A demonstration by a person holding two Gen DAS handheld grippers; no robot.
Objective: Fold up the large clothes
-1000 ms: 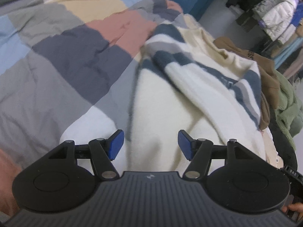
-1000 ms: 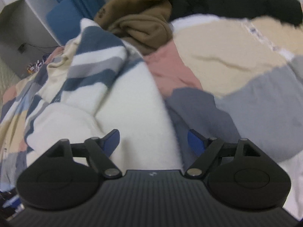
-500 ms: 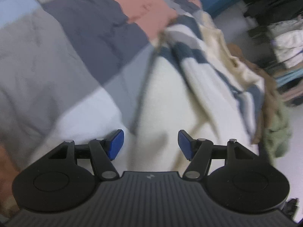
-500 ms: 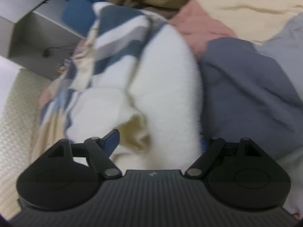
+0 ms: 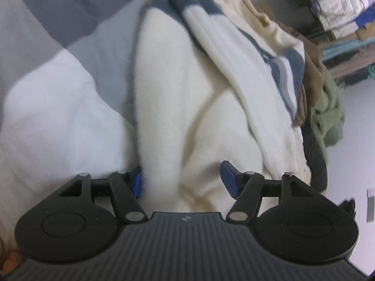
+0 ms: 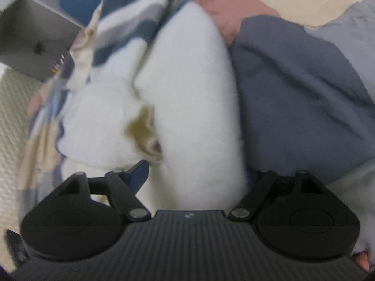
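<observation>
On the bed, over a patchwork quilt [image 5: 70, 53] of grey, white and pink squares, the cream sweater [image 5: 178, 98] with navy and grey stripes lies bunched and creased, with no neat fold yet visible, so the task looks barely begun. Both grippers sit at its near edge: the left gripper [image 5: 181, 179] and the right gripper [image 6: 196, 175] each have fingers spread wide with a ridge of cream cloth between them, not yet clamped. Gripping, spreading flat and every fold remain, I judge.
</observation>
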